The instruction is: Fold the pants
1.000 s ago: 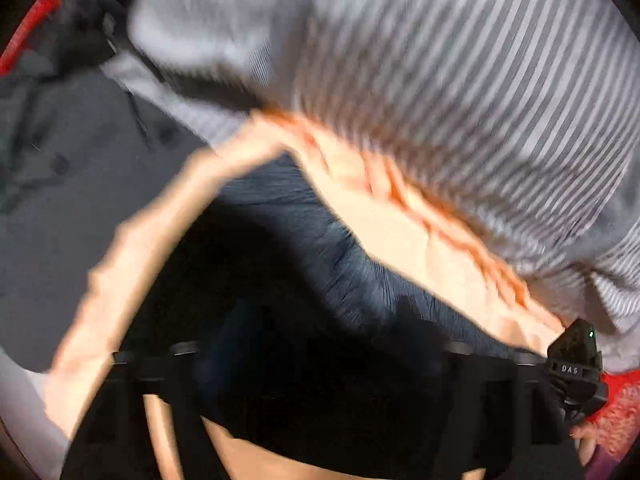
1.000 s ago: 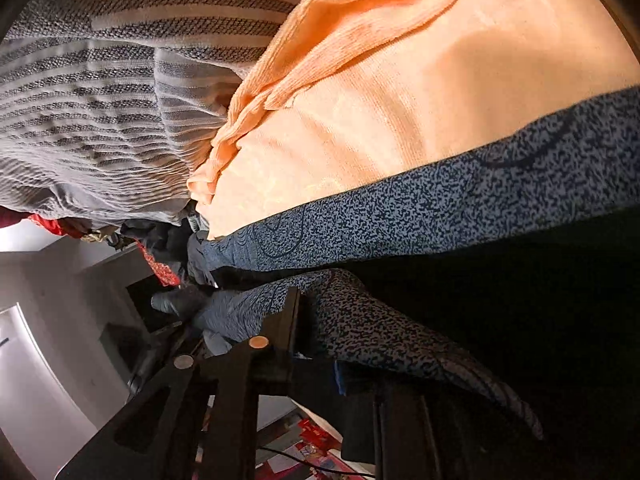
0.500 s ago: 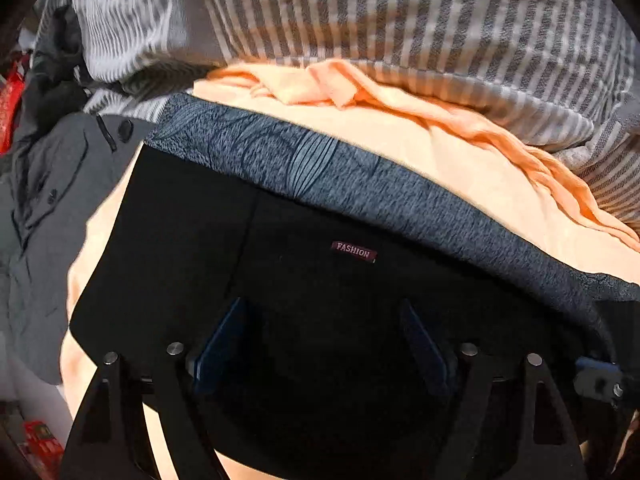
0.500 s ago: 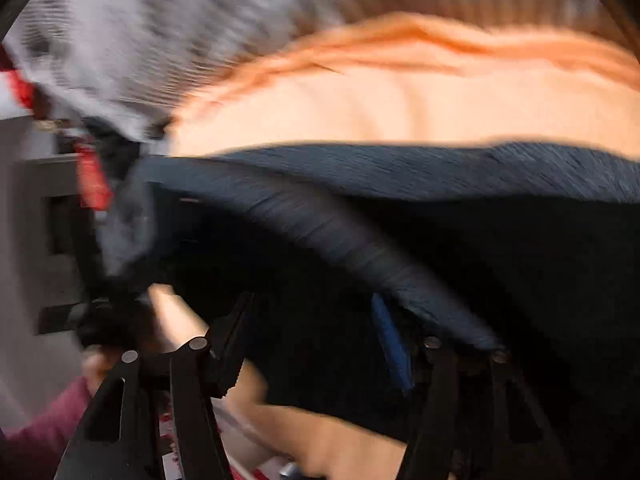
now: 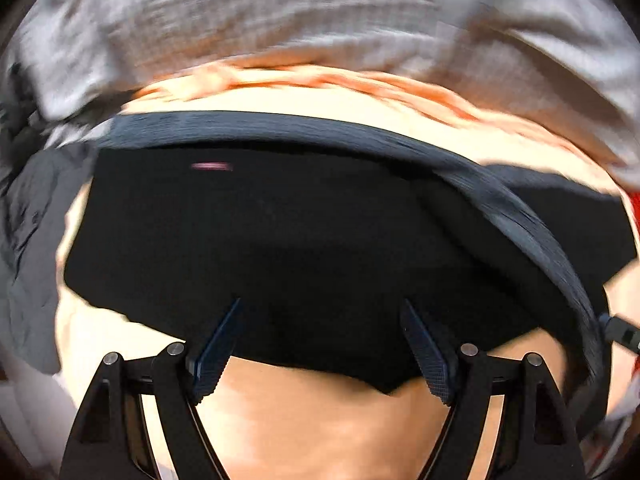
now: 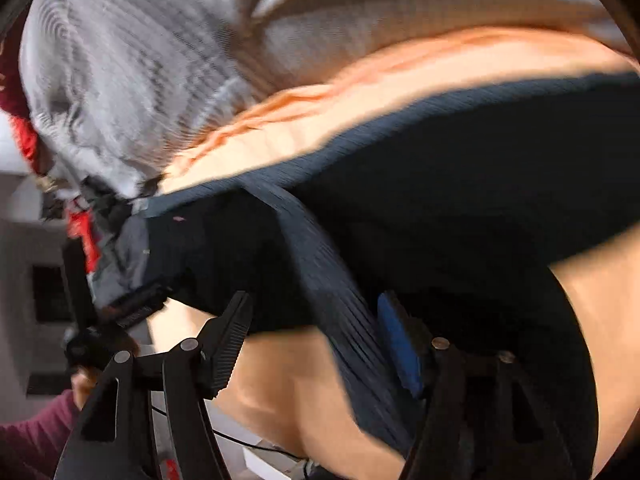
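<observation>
Black pants (image 5: 280, 240) with a grey-blue patterned waistband (image 5: 360, 136) lie folded on an orange cloth (image 5: 320, 412). My left gripper (image 5: 320, 308) points down over their near edge, open, with nothing pinched. In the right wrist view the pants (image 6: 460, 216) fill the middle. A strip of the waistband (image 6: 320, 280) runs down between the fingers of my right gripper (image 6: 312, 304). Its jaws are opening and the pads stand off the strip. The picture is motion-blurred. The right gripper's tip (image 5: 620, 328) shows at the left view's right edge.
A grey striped fabric (image 5: 320, 12) is heaped behind the orange cloth. A dark grey garment (image 5: 28, 240) lies to the left. Red items (image 6: 20, 92) sit at the far left of the right view, near a hand in a maroon sleeve (image 6: 28, 440).
My right gripper let go of the waistband, spread its jaws and pulled up and back. My left gripper rolled and swept across the pants, staying open.
</observation>
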Demonstrator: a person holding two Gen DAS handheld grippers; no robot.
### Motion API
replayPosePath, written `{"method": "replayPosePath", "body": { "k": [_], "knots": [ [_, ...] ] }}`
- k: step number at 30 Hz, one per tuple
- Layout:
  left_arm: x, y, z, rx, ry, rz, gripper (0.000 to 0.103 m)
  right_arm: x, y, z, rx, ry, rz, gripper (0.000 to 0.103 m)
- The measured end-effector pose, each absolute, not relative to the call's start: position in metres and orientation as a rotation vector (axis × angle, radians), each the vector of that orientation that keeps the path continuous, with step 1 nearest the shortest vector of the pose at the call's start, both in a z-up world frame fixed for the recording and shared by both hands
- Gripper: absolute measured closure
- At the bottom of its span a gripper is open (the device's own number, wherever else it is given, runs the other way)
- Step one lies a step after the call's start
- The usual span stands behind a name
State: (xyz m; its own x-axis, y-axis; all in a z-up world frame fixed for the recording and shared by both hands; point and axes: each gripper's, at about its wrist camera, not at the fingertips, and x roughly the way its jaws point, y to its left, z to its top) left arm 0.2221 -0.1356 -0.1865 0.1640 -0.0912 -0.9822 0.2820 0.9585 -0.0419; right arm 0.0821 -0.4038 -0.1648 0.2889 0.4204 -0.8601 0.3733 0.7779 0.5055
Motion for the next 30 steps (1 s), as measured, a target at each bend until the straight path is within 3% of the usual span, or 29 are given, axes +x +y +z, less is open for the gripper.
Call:
{"method": "replayPosePath", "body": {
  "k": [3, 12, 30],
  "knots": [
    [0.201, -0.169, -0.191, 0.290, 1.371, -0.331, 0.022, 0.021, -0.416, -0.162, 0.779, 1.299, -0.115, 0.034],
    [0.133, -0.221, -0.198, 0.302, 1.409, -0.509, 0.022, -0.134, -0.428, -0.172, 0.787, 1.308, -0.409, 0.034],
    [0.078, -0.293, -0.192, 0.198, 1.468, -0.734, 0.022, -0.179, -0.449, -0.211, 1.030, 1.145, -0.354, 0.037]
  ]
}}
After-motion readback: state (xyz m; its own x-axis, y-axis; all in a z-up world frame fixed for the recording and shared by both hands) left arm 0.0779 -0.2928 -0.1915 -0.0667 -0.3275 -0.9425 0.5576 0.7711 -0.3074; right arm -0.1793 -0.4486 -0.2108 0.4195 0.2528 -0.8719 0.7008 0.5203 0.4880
